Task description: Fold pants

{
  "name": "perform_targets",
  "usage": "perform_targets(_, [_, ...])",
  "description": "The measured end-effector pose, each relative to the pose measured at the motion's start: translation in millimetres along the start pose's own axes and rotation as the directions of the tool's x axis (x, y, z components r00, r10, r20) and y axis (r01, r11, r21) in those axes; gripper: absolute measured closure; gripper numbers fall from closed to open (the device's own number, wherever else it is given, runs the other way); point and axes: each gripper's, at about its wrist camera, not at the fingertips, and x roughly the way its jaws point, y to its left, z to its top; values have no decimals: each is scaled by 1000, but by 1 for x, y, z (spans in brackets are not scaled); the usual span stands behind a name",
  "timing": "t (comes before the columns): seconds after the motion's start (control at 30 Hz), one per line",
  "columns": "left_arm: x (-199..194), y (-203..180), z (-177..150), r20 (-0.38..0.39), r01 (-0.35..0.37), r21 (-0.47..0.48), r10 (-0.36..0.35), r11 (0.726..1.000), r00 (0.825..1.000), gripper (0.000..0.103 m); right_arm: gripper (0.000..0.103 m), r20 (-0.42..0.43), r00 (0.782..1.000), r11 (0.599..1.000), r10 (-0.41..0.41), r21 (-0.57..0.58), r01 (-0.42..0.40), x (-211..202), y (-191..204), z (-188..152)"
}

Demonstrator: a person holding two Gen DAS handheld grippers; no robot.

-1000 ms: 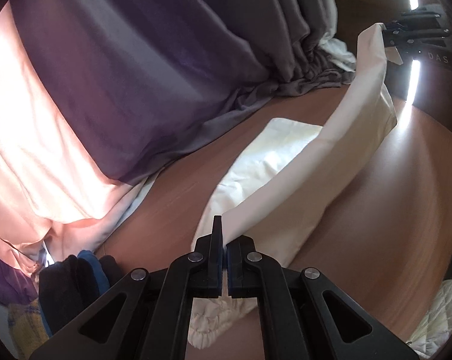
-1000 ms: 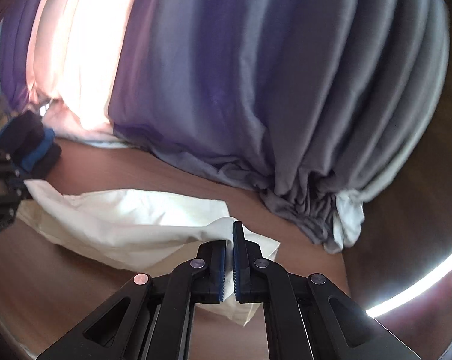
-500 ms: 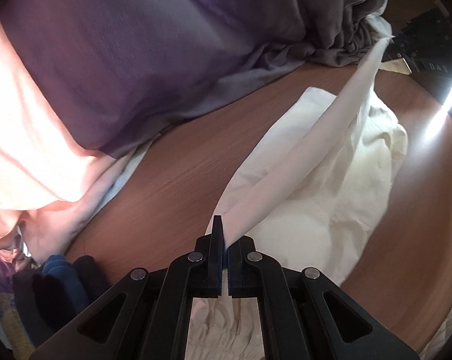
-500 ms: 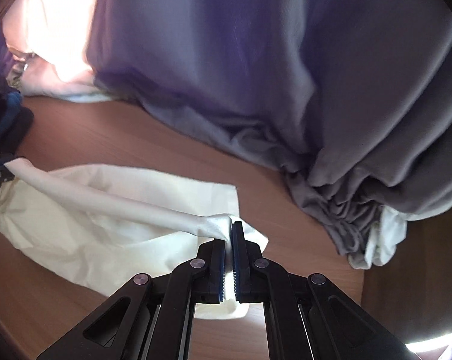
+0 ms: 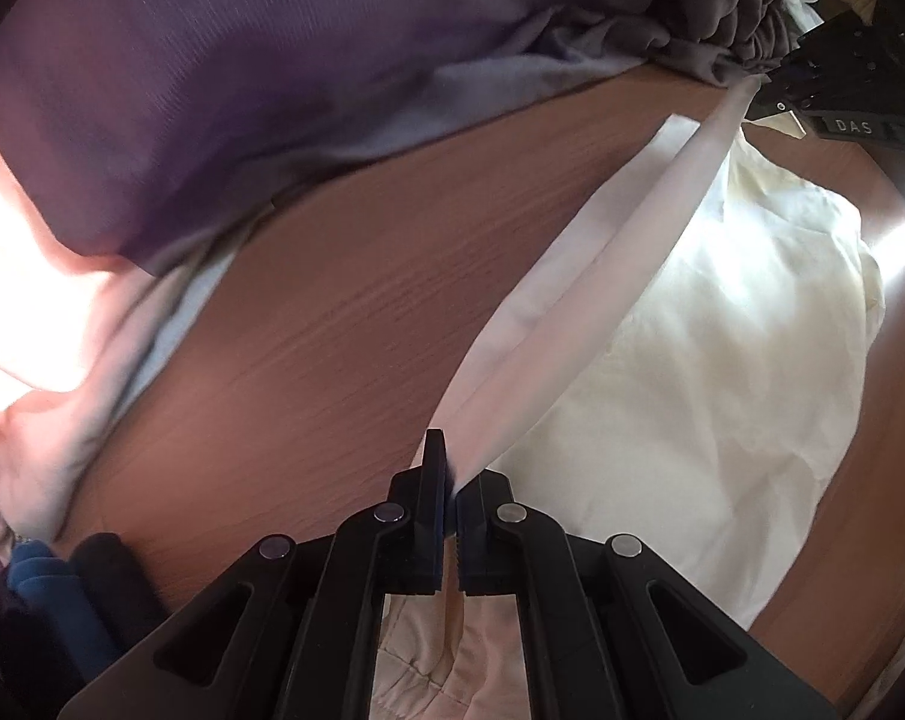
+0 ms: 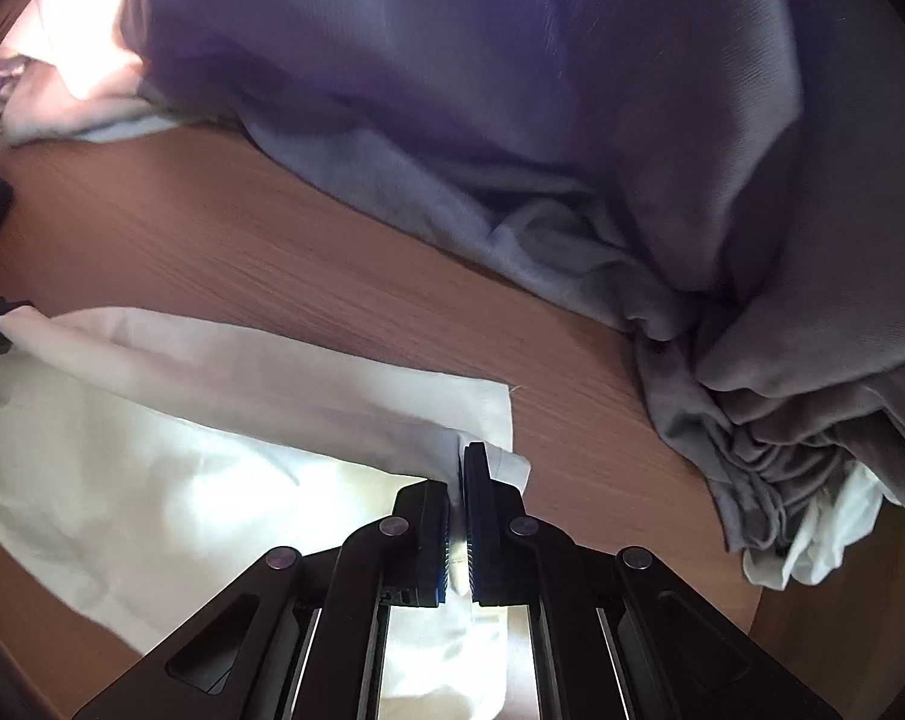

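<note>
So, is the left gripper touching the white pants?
Touching. The left wrist view shows the left gripper shut on an edge of the white pants.

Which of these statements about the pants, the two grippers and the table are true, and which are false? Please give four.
1. Both the left gripper and the right gripper are shut on the cream pants. True.
2. The pants hang fully clear of the wooden table. False: most of the cloth lies on it.
3. A purple curtain hangs behind the table. True.
4. The pants are dark blue. False: they are cream.
</note>
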Motion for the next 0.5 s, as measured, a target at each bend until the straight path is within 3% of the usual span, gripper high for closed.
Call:
perform_targets(0.23, [17,-5,-3,-6,2,13,-2,1000,1000,94,98,-62,998,1000,-11,-1,11,36,0,2])
perform_targets(0.33, [21,-3,-4,-4,-17,12,17,1000,1000,81,98,-48,998,999,-34,4,35,41,0,5])
perform_targets(0.4, [22,1,-4,8,-54,5,54,999,999,64,98,-49,998,999,-43,12,44,47,0,7])
perform_targets(0.5, [17,6,-5,32,-86,-24,87,996,996,57,93,-63,996,997,-67,35,69,55,-2,8])
